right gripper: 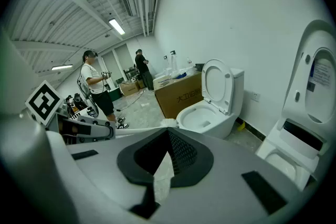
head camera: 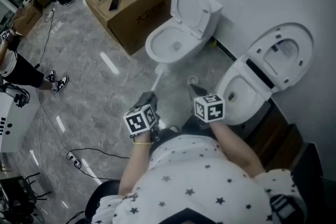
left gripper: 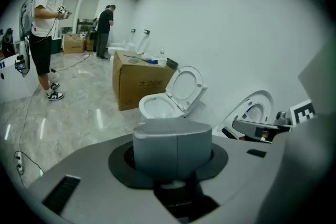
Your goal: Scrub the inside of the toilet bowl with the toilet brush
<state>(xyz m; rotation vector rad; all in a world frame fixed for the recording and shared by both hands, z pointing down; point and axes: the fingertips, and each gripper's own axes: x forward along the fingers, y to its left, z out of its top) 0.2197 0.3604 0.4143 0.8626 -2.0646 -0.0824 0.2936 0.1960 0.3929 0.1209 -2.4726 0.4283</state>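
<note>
The cardboard box (left gripper: pixel 140 85) bears printed Chinese characters, not clearly legible.

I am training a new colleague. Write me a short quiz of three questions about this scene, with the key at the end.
1. True or false: the toilet next to the box has its lid up.
2. Which gripper holds the brush? A) the left gripper B) the right gripper C) neither
3. Fill in with "inside" or "outside": the head of the brush is ____ the bowl of the toilet.

Key: 1 true; 2 A; 3 outside.
</note>
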